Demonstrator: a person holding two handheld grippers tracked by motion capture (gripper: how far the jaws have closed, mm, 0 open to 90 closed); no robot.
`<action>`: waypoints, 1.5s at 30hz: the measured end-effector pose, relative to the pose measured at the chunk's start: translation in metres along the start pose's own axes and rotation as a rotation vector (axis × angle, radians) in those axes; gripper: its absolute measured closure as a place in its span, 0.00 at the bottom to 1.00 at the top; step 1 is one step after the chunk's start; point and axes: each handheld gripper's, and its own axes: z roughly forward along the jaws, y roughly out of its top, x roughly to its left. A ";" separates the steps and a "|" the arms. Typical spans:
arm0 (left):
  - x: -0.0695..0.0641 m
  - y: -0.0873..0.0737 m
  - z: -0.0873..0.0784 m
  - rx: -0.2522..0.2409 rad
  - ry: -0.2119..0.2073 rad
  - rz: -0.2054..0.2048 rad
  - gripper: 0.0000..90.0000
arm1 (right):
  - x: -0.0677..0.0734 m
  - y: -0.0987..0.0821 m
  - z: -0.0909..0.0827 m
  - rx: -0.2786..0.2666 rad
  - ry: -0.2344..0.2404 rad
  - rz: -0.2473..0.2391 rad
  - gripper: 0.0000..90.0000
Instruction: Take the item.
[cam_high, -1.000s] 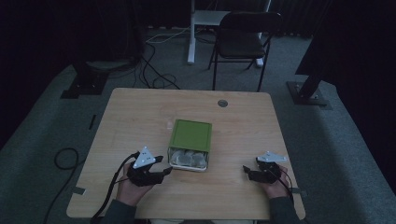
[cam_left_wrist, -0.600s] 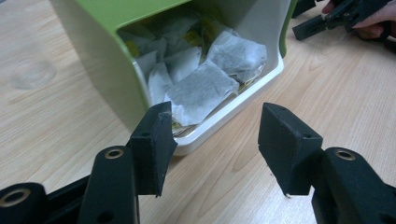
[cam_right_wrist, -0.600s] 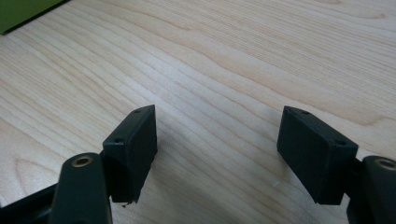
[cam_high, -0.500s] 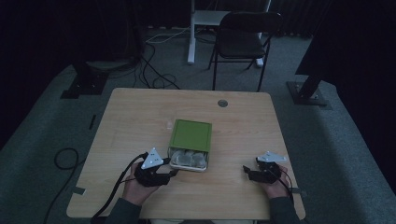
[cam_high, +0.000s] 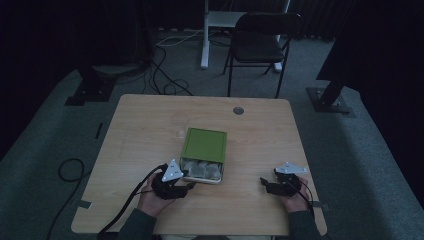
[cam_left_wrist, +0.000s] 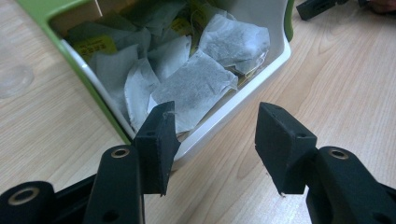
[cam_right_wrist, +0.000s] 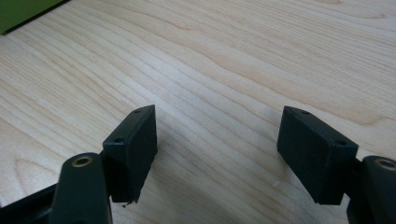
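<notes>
A green box (cam_high: 205, 142) lies mid-table with its lid slid back, so the near end of its white tray (cam_left_wrist: 247, 88) is uncovered. Several tea bags (cam_left_wrist: 196, 86) lie in that tray. My left gripper (cam_left_wrist: 217, 123) is open at the tray's near corner. One jaw is over the tray's rim and the other over bare wood, with nothing between them. In the high view the left gripper (cam_high: 190, 184) sits just near-left of the box. My right gripper (cam_right_wrist: 219, 135) is open above bare table, and in the high view the right gripper (cam_high: 263, 184) is well to the right of the box.
A small clear round thing (cam_high: 180, 134) lies on the wood left of the box. A cable hole (cam_high: 238, 110) sits near the table's far edge. A folding chair (cam_high: 260, 45) stands beyond the table. Cables trail off the left side.
My left gripper has moved right, up to the box's near corner. The right gripper has stayed where it was.
</notes>
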 end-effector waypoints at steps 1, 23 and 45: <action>0.000 0.000 0.001 0.002 -0.002 -0.001 0.55 | 0.000 0.000 0.000 0.000 0.000 0.000 0.31; -0.008 0.003 0.007 0.037 -0.024 0.012 0.58 | 0.000 0.000 0.000 0.000 0.000 0.000 0.31; -0.026 0.006 -0.006 -0.008 -0.033 0.022 0.63 | 0.000 0.000 0.000 0.000 0.000 0.000 0.31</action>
